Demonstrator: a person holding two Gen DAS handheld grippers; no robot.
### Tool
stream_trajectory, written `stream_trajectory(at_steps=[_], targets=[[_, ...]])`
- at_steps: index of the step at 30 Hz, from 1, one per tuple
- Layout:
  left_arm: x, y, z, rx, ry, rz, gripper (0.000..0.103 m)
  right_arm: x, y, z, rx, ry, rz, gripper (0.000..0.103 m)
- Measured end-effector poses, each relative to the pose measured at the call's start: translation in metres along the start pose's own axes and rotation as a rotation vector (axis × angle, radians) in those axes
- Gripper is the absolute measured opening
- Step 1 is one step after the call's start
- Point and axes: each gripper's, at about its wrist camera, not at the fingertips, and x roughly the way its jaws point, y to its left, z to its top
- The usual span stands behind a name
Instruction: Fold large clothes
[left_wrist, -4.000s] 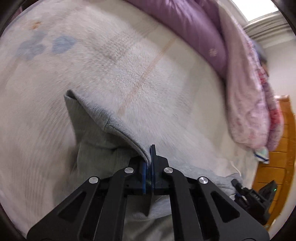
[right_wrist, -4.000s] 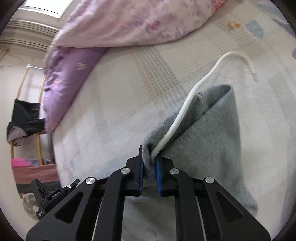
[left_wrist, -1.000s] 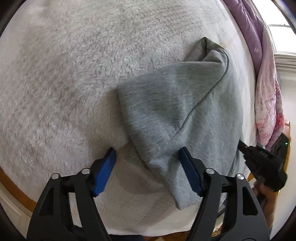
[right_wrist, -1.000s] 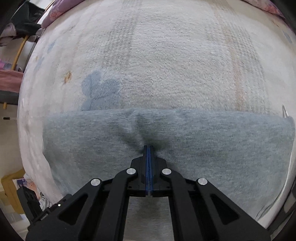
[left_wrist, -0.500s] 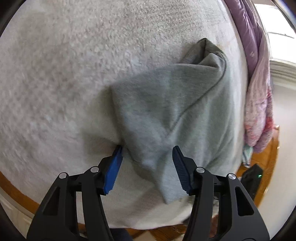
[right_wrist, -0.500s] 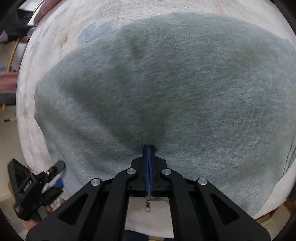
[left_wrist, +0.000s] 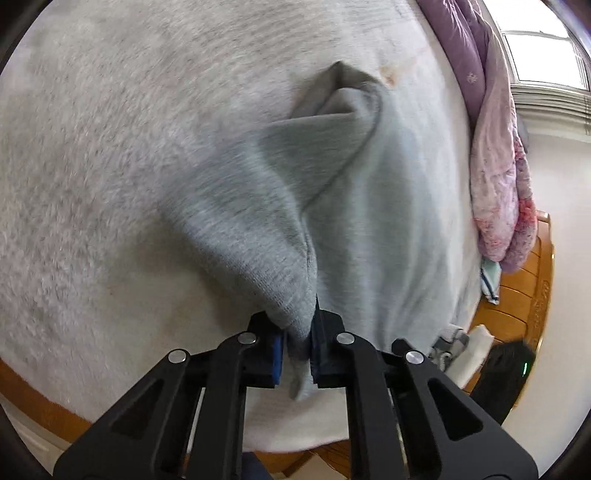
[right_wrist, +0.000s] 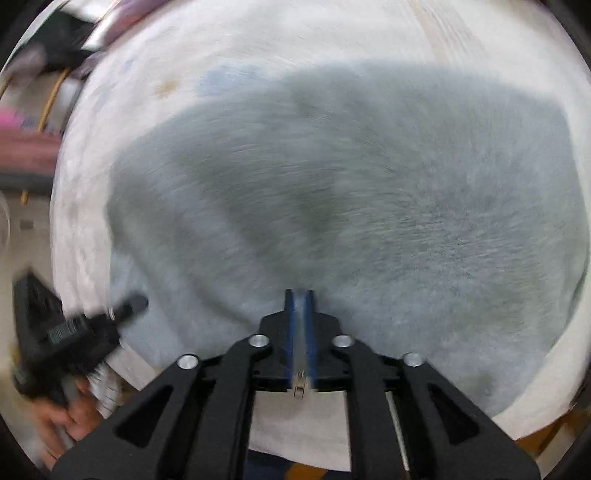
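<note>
Now the left gripper (left_wrist: 297, 345) is pinched down on a bunched corner of the grey garment (left_wrist: 351, 206), its blue pads (left_wrist: 277, 349) pressed against the cloth from both sides with only the fold's thickness between them. A short tail of fabric hangs out below the pads. From that pinch the garment rises in a ridge and spreads away across the bed (left_wrist: 110, 166), with one flap folded over the rest and a small peaked fold at its far end. The bed's cover is a pale, fuzzy fabric. Along the far right edge lies a purple and pink quilt (left_wrist: 495, 155), and beyond it a wooden bed frame (left_wrist: 532, 288) shows.

In the right wrist view, which is blurred, the garment (right_wrist: 351, 192) fills most of the picture, lying broad and mostly flat on the bed (right_wrist: 258, 55). The right gripper (right_wrist: 300, 332) sits at its near edge with the pads (right_wrist: 290, 332) almost together, a thin strip of pale grey between them; a small metal tab shows at the bottom of the gap. Whether cloth is really caught there cannot be told. At the left of that view the left gripper (right_wrist: 110, 314) appears at the garment's edge.
</note>
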Motion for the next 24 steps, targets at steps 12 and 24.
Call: stream_trajectory(at_steps=[12,24], targets=[[-0.009,-0.025,0.017,-0.057,0.092,-0.114,0.009,0.015,0.118,-0.046,-0.474,-0.225,0.000,0.070],[-0.017,-0.030,0.025,-0.047,0.079,-0.135,0.012,0.084,0.140,-0.020,-0.576,-0.274,-0.206,0.039]])
